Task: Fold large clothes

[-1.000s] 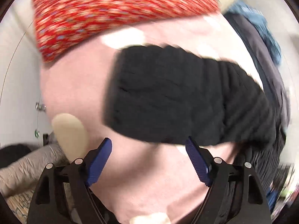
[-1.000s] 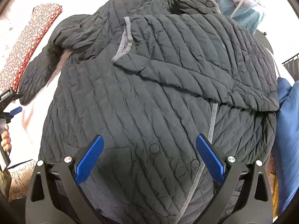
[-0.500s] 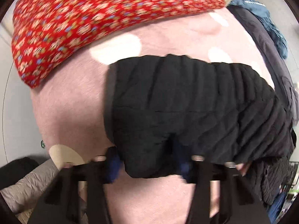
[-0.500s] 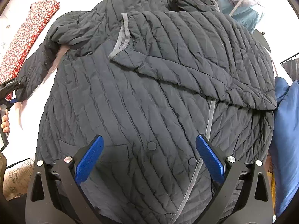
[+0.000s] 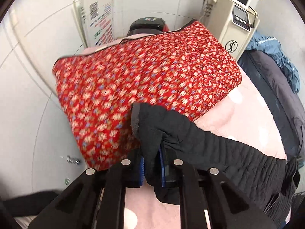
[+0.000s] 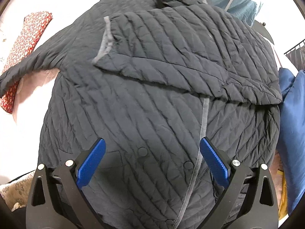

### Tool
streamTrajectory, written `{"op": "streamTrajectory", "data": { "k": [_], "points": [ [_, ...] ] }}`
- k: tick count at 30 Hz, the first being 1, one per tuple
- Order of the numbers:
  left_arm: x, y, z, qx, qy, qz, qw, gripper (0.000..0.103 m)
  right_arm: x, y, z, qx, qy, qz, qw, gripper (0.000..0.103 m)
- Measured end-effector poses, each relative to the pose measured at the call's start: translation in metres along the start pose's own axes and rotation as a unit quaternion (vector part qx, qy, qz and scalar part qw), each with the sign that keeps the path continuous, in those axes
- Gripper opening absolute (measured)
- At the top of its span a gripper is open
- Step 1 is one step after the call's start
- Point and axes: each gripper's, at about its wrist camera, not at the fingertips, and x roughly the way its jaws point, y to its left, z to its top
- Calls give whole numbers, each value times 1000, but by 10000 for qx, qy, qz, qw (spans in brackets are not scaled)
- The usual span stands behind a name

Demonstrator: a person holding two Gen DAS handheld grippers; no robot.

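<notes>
Now the left gripper (image 5: 151, 168) has just closed on the jacket's sleeve cuff (image 5: 146, 126), raised before a red floral cushion (image 5: 144, 80) (somewhat blurred). Right gripper (image 6: 151, 162), jaws apart, hovers apparently just above the quilted dark jacket (image 6: 152, 99), spread on the pink blanket (image 5: 246, 114).

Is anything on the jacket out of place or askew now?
Only one sleeve sticks out sideways, lifted over the red floral cushion, pinched in the left gripper. The other sleeve lies folded across the jacket.
</notes>
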Motion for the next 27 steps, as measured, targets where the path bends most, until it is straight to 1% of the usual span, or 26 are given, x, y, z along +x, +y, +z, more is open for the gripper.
{"op": "streamTrajectory", "data": {
  "k": [3,4,5,7,10,12,14,16,18,20,21,22,24,26,27],
  "points": [
    [-8,-19,-3,329,-166,174,9992,12,-1,-8,0,94,-10,44,9999,97],
    [-10,-26,-6,421,-200,201,9987,12,-2,-8,-2,115,-19,53,9999,97],
    [-12,-35,-10,493,-187,135,9985,12,-3,-10,-2,145,-32,68,9999,97],
    [-12,-44,-12,580,-103,-84,9982,12,-5,-14,-5,194,-59,95,9997,97],
    [-23,-82,-26,970,-68,-464,9942,12,-6,-28,-5,280,-79,128,9995,97],
    [-32,-113,-34,1183,-44,-813,9896,12,-7,-38,-7,394,-82,149,9991,97],
    [-48,-158,-46,1483,-20,-1259,9809,12,-9,-51,-10,508,-103,172,9985,97],
    [-64,-202,-61,1844,-3,-1621,9694,12,-11,-65,-14,646,-136,182,9977,97],
    [-82,-248,-82,2216,24,-2072,9529,12,-14,-78,-21,803,-169,173,9965,97],
    [-104,-300,-111,2693,30,-2561,9284,12,-17,-95,-27,990,-198,165,9948,97],
    [-113,-322,-126,2918,48,-2738,9164,12,-18,-101,-31,1067,-212,156,9939,97],
    [-125,-351,-148,3213,93,-2924,9007,12,-20,-112,-36,1194,-236,147,9925,97],
    [-138,-390,-183,3552,216,-3245,8764,12,-24,-127,-45,1409,-268,121,9896,97],
    [-151,-420,-215,3853,234,-3401,8575,12,-26,-147,-54,1642,-277,98,9860,97],
    [-155,-434,-232,4043,270,-3447,8467,12,-27,-158,-61,1789,-273,84,9834,97]
  ]
}}
